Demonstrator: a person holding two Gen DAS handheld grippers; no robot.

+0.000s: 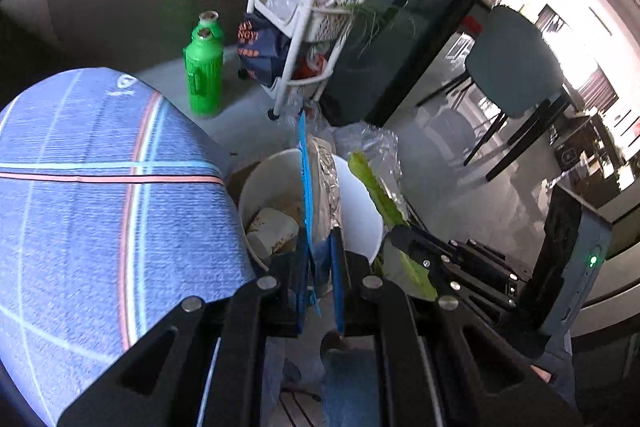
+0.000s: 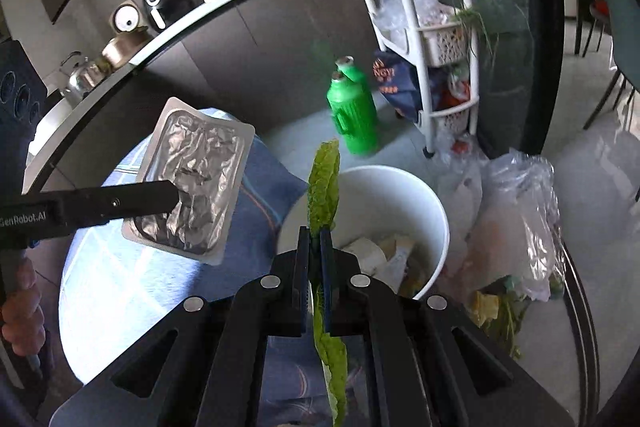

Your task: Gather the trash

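Two claws are in view, each pinching one piece of trash above or beside one white bin on the floor.

The left claw (image 1: pixel 320 291) is pressed together on a flat silver foil tray (image 1: pixel 326 183), held on edge so it rises upright over the white bin (image 1: pixel 360 223). From the right wrist camera the same foil tray (image 2: pixel 196 179) shows its crinkled face, tilted, with the left claw (image 2: pixel 176 197) gripping its lower edge from the left. It hangs over the round table with a blue plaid cloth (image 2: pixel 132 283), just beside the bin.

The right claw (image 2: pixel 316 275) is pressed together on one long green lettuce leaf (image 2: pixel 324 183), which stands up between the fingers and also hangs down below them. The leaf's tip is over the near rim of the bin (image 2: pixel 420 203). In the left wrist camera the right claw (image 1: pixel 416 259) and the leaf (image 1: pixel 376 195) sit just to the right of the bin.

Inside the bin lie crumpled paper and cardboard scraps (image 2: pixel 380 251); their number cannot be told.

Beside the bin on the floor is one clear plastic bag (image 2: pixel 516 219) with scraps in it. Farther back stand two green bottles (image 2: pixel 352 107), one just behind the other, near one white rolling rack (image 2: pixel 432 39) with basket shelves stuffed with plastic bags. One dark chair (image 1: pixel 516 63) stands well apart, beyond a glass partition.
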